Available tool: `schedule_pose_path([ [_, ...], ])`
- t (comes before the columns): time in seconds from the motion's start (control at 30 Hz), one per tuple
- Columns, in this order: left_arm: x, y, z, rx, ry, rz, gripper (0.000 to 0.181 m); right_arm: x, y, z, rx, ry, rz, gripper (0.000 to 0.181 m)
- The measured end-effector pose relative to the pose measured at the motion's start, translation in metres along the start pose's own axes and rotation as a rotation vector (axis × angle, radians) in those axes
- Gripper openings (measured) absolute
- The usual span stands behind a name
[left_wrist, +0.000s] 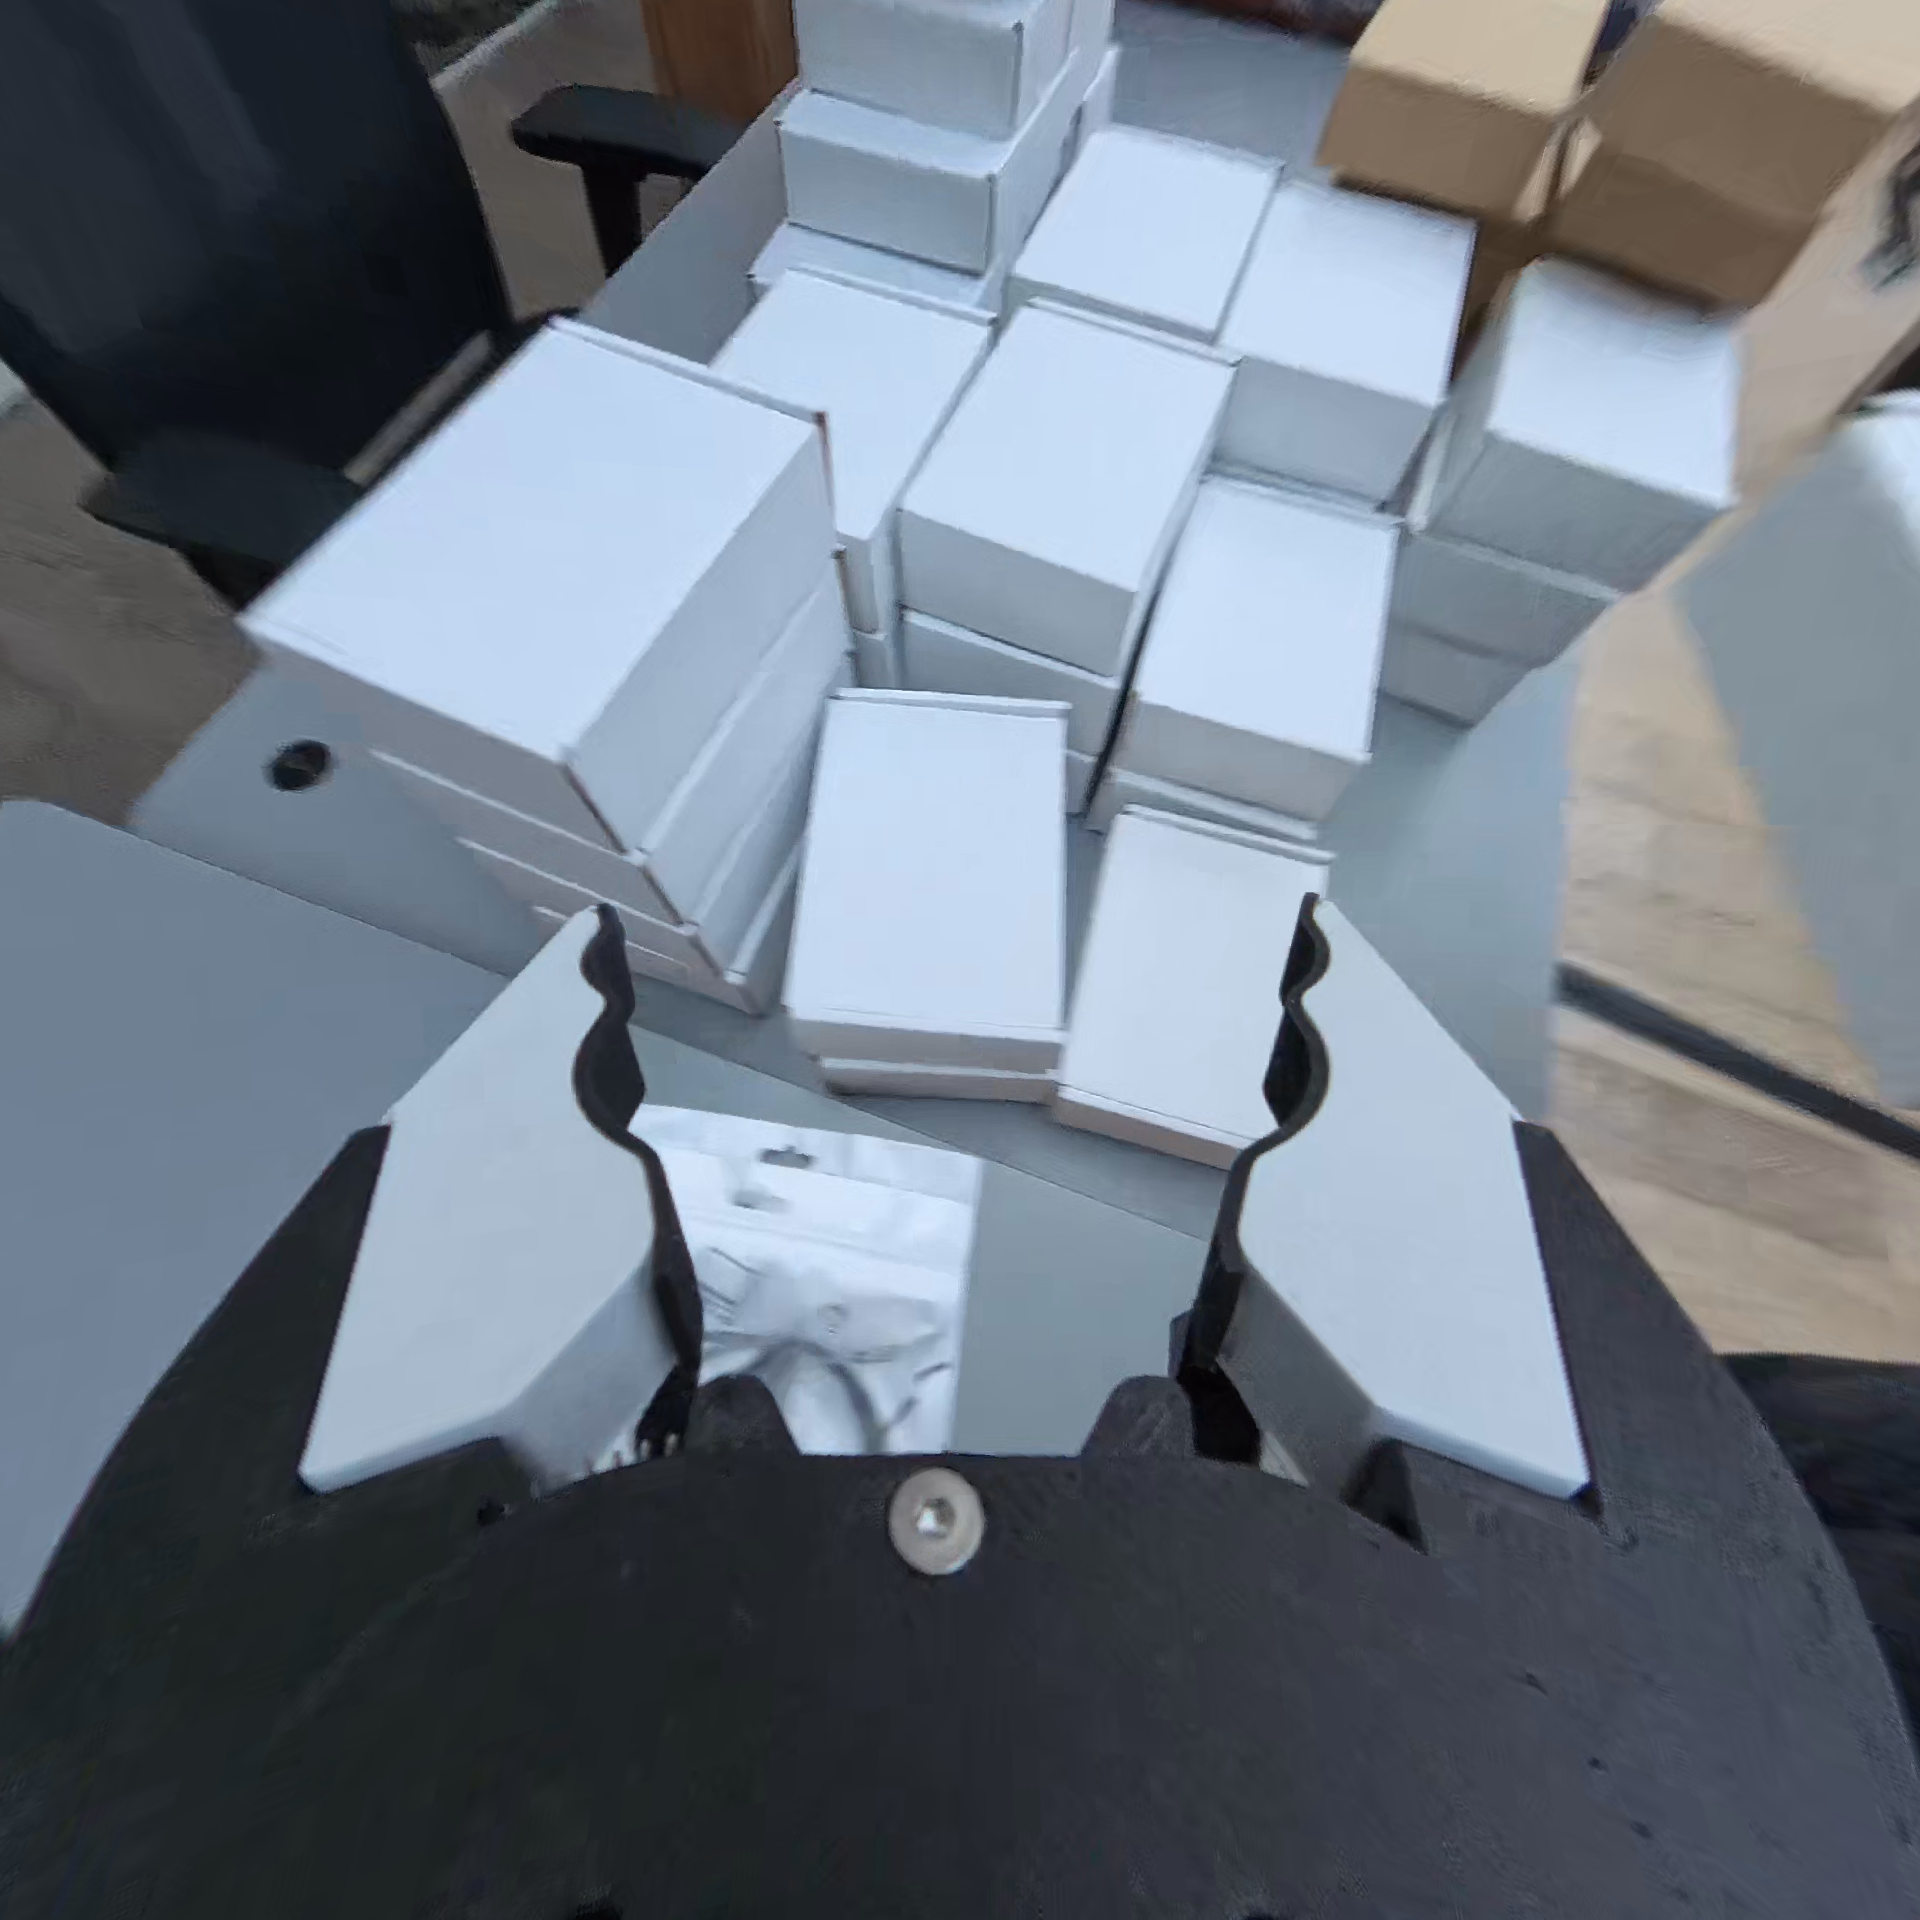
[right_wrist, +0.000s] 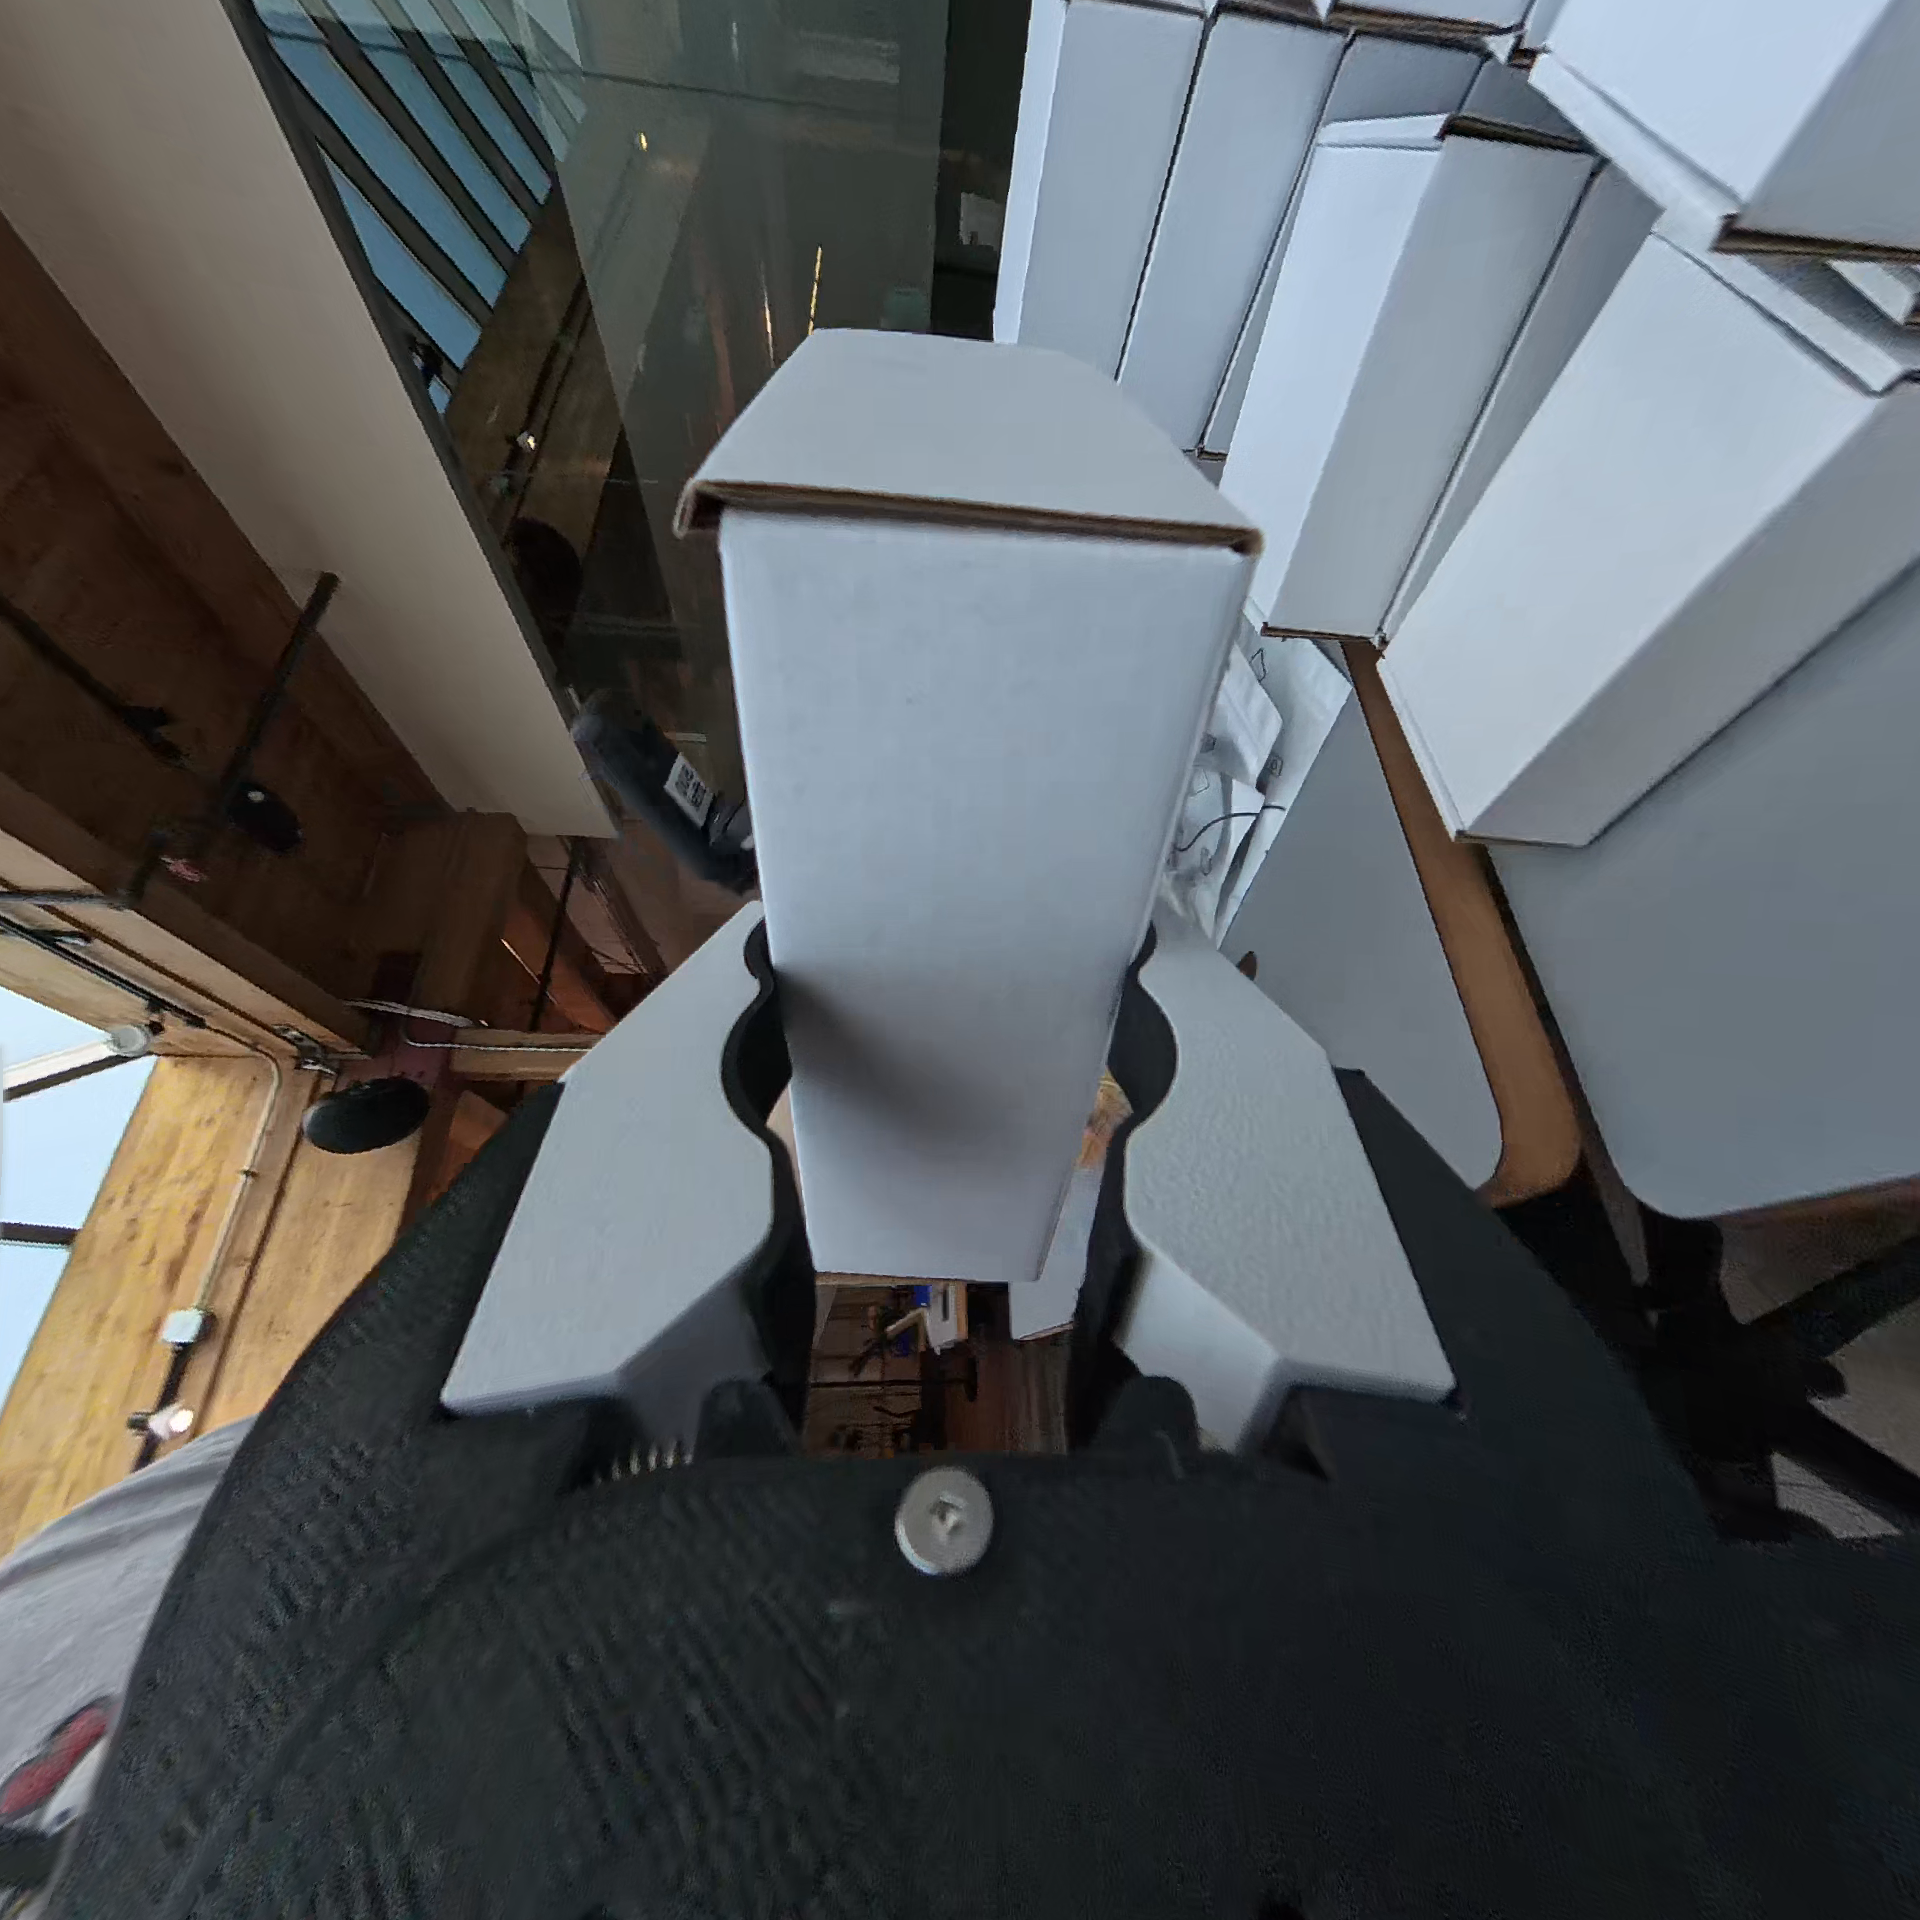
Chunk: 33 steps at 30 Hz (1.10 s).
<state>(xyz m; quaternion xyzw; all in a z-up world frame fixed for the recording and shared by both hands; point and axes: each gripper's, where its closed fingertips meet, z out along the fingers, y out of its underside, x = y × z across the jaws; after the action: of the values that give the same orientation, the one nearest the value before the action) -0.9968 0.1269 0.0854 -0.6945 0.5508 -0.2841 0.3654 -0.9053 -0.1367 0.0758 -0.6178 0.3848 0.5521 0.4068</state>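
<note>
Held box: a white cardboard box (right_wrist: 966, 831), long and narrow, stands out forward from the right gripper (right_wrist: 951, 997), its brown-edged lid flap at the far end.
Right gripper: pinching the white cardboard box, both fingers (right_wrist: 665, 1143) pressed against its long sides near the end closest to the camera; the view is rolled over, so a glass wall and wooden beams show at left.
Left gripper: the left gripper (left_wrist: 951, 935) is spread wide and holds nothing, hanging above a grey table (left_wrist: 208, 1039).
Below the left gripper: a crumpled white plastic bag (left_wrist: 831, 1247) lies on the table between the fingers.
Just ahead: two flat white boxes (left_wrist: 935, 883) lie side by side, nearest the fingertips.
Beyond: stacks of white boxes (left_wrist: 1070, 488) crowd the table; the tallest near stack (left_wrist: 551, 582) is to the left.
Far right: brown cardboard boxes (left_wrist: 1475, 125) stand behind the white ones.
Far left: a black office chair (left_wrist: 239, 208) stands by the table edge.
</note>
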Motion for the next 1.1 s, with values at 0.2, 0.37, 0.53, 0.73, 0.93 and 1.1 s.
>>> schedule_pose_path([
  [0.2,-0.079,-0.070,0.090,-0.231,-0.052,0.286,0.139,-0.014,-0.019,-0.093,0.041,0.076,-0.134,0.061],
  [0.37,-0.110,-0.052,0.151,-0.479,0.069,0.356,0.145,-0.038,-0.043,-0.126,0.240,0.055,-0.141,0.062],
  [0.53,-0.115,-0.006,0.167,-0.697,0.138,0.388,0.140,-0.033,-0.046,-0.139,0.360,0.052,-0.089,0.062],
  [0.73,-0.109,-0.004,0.165,-0.707,0.155,0.256,0.129,-0.021,-0.050,-0.155,0.379,0.076,-0.067,0.062],
  [0.93,-0.074,-0.050,0.145,-0.495,0.216,-0.186,0.129,-0.015,-0.064,-0.179,0.368,0.016,-0.043,0.062],
  [1.1,0.014,-0.117,0.145,-0.337,0.155,-0.323,0.129,-0.012,-0.087,-0.231,0.350,-0.028,-0.053,0.062],
])
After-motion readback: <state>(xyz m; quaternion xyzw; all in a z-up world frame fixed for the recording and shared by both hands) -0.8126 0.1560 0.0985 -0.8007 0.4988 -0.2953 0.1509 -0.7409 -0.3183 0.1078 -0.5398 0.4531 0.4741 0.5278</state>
